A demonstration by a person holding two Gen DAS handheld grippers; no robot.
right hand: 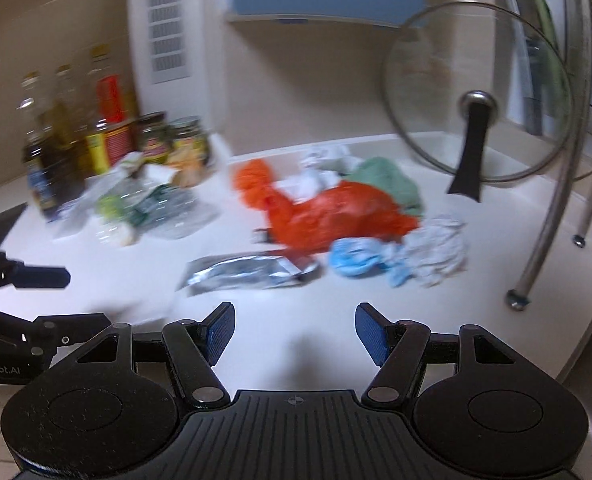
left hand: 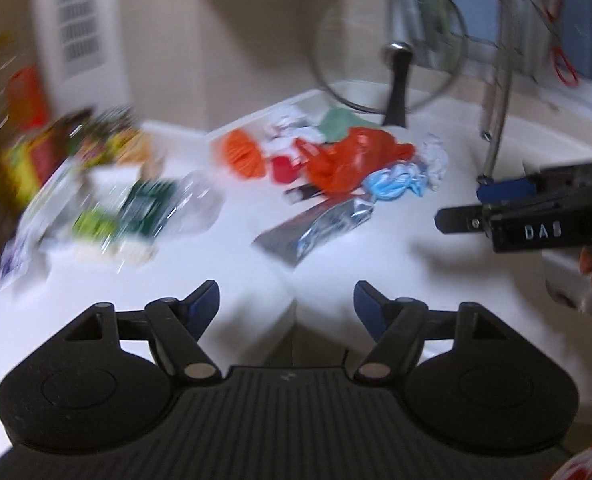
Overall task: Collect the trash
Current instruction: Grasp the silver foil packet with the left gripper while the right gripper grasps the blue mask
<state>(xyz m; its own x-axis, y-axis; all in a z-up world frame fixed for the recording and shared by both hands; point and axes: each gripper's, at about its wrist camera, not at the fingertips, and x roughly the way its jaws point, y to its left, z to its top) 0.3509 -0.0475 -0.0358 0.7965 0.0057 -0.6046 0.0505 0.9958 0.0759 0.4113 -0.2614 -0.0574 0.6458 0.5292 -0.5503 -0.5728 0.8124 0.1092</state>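
White kitchen counter (right hand: 135, 280), beige wall behind, both views motion-blurred. Trash pile mid-counter: crumpled orange plastic bag (right hand: 336, 216), flat silver foil wrapper (right hand: 239, 274) in front of it, crumpled light-blue wrapper (right hand: 356, 260) touching white crumpled paper (right hand: 440, 252) on the right. Round glass pot lid with black handle (right hand: 476, 120) stands upright behind. Oil bottles and jars (right hand: 95, 140) back left. Left gripper (left hand: 285, 304) fingers apart, empty. Right gripper (right hand: 293, 328) fingers apart, empty, near the foil wrapper.
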